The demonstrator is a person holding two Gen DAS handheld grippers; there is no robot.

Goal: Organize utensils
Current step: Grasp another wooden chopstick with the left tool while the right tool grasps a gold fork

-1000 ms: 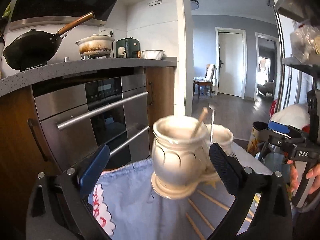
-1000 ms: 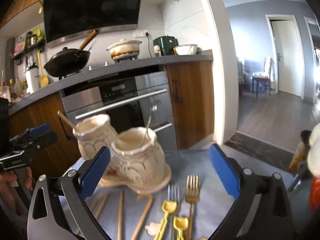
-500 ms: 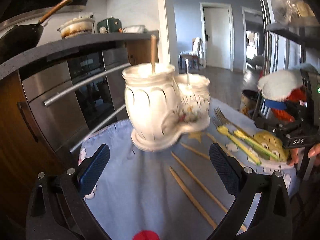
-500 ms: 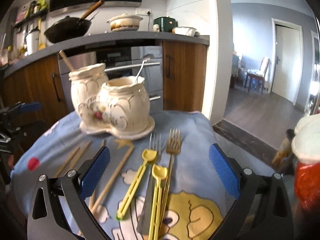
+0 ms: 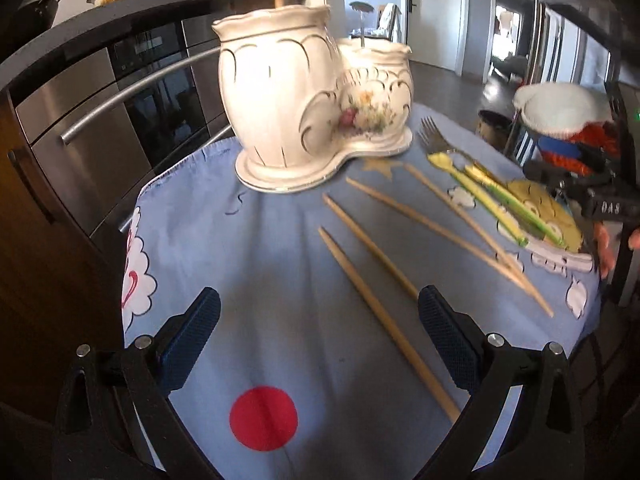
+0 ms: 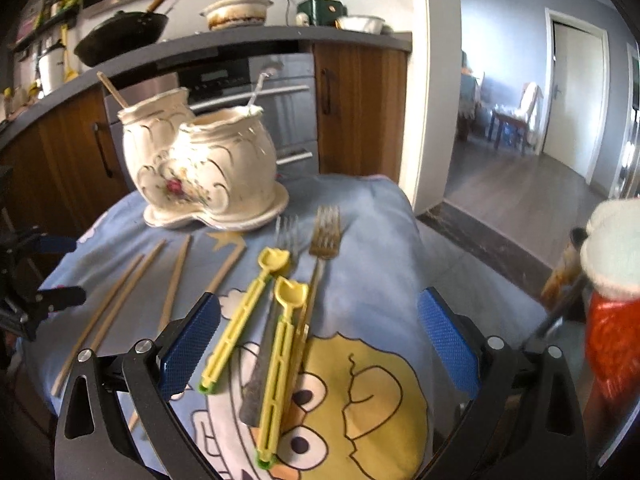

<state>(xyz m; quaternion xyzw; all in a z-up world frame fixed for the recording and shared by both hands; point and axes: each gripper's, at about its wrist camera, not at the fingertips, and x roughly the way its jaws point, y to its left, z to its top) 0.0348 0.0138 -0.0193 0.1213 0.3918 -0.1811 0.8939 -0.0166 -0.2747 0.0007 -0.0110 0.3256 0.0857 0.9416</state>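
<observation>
A cream double-pot utensil holder (image 5: 312, 96) (image 6: 204, 168) stands at the far side of a blue cartoon cloth (image 5: 280, 288) (image 6: 372, 248); one pot holds a wooden stick, the other a metal spoon. Several wooden chopsticks (image 5: 384, 312) (image 6: 120, 304) lie loose on the cloth. Two yellow plastic utensils (image 6: 260, 320) (image 5: 492, 196) and two metal forks (image 6: 324, 248) (image 5: 432, 136) lie side by side. My left gripper (image 5: 320, 340) hangs open above the near chopsticks. My right gripper (image 6: 316, 340) hangs open over the yellow utensils. Neither holds anything.
A steel oven (image 6: 256, 80) (image 5: 120, 92) and wooden cabinets (image 6: 360, 108) stand just behind the table. A dark counter above carries a wok (image 6: 120, 32) and a pot (image 6: 236, 12). A red and white object (image 6: 612, 288) sits at the right. An open hallway lies far right.
Both grippers have pulled back and tilted down from the holder. The holder now stands farther off, and the chopsticks, forks and yellow utensils on the cloth have come into view.
</observation>
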